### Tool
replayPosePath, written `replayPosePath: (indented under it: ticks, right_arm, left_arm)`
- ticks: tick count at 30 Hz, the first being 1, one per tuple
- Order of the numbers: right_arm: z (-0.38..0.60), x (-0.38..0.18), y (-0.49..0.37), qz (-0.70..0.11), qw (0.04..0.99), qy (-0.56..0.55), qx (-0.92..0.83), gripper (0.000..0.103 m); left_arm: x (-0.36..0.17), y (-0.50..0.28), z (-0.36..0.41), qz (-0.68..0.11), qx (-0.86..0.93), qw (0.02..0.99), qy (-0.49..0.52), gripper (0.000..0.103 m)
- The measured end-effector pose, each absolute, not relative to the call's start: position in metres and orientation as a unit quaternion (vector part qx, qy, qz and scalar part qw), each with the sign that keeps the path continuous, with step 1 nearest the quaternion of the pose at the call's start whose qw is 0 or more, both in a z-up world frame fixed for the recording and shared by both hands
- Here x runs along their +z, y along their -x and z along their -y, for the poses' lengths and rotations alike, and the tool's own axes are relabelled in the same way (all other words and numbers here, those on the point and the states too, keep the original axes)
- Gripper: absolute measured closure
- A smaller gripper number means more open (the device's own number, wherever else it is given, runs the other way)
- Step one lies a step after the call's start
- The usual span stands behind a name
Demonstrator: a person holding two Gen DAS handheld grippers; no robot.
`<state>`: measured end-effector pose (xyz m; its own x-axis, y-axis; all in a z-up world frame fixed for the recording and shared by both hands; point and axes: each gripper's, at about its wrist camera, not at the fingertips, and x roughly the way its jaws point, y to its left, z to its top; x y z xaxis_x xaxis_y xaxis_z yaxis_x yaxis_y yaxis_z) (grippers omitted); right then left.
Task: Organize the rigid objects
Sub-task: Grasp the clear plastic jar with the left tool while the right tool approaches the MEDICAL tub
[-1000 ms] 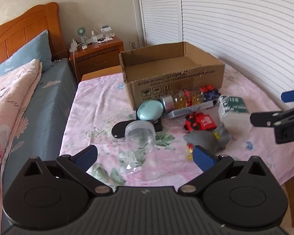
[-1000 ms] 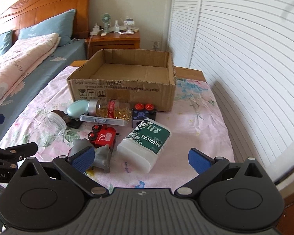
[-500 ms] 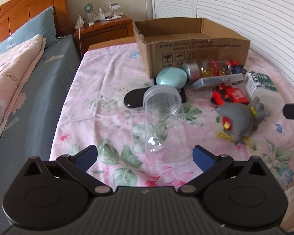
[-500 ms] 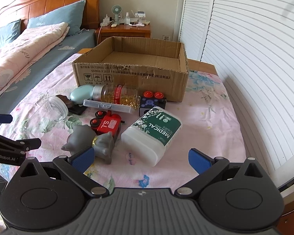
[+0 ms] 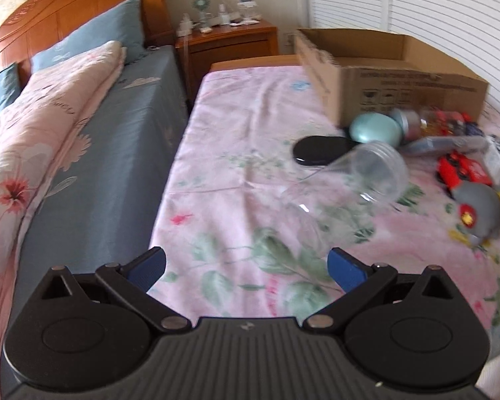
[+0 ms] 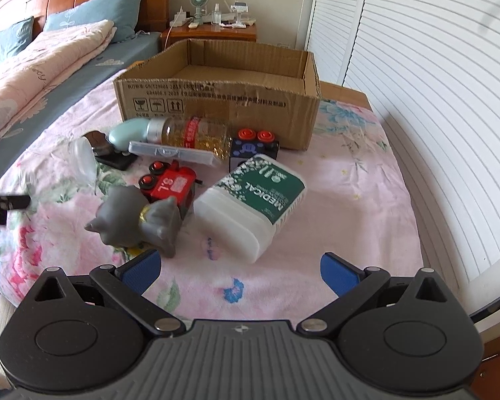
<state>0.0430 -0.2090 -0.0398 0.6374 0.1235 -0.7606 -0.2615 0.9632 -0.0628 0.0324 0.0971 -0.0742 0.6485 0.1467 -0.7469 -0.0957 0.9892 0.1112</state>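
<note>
Left hand-held gripper (image 5: 246, 265) open, empty, just short of clear jar (image 5: 346, 186) lying sideways on floral sheet (image 5: 236, 126). Right hand-held gripper (image 6: 238, 271) open, empty, near white bottle (image 6: 250, 200), grey toy (image 6: 138, 218). Cardboard box (image 6: 223, 100) behind.

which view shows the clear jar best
The left wrist view: the clear jar lies on its side ahead of the open left gripper, mouth and body in view. In the right wrist view, only its rim shows at the left edge.
</note>
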Motion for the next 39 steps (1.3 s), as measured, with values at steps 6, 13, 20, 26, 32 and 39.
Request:
replayPosePath:
  ticks: [6, 13, 20, 26, 32, 39]
  right_arm:
    - [0.214, -0.057, -0.046, -0.427, 0.89, 0.103, 0.12, 0.0]
    - [0.224, -0.074, -0.049, -0.435, 0.88, 0.116, 0.152, 0.0]
    - [0.234, -0.077, -0.054, -0.432, 0.878, 0.103, 0.18, 0.0]
    - [0.236, -0.078, -0.053, -0.419, 0.88, 0.107, 0.197, 0.0]
    - [0.238, -0.079, -0.052, -0.412, 0.88, 0.11, 0.207, 0.0]
    - [0.24, -0.08, -0.052, -0.405, 0.881, 0.111, 0.217, 0.0]
  left_arm:
    - [-0.072, -0.029, -0.085, -0.417, 0.006, 0.909, 0.01, 0.001]
    - [-0.083, -0.038, -0.049, -0.431, -0.014, 0.902, 0.004, 0.001]
    - [-0.089, -0.046, -0.047, -0.448, 0.028, 0.893, 0.027, 0.0]
    - [-0.085, -0.051, -0.039, -0.44, 0.048, 0.896, 0.035, 0.001]
    - [-0.077, -0.072, -0.037, -0.42, 0.06, 0.904, 0.056, 0.001]
    - [-0.081, -0.087, -0.043, -0.418, 0.094, 0.9, 0.075, 0.001]
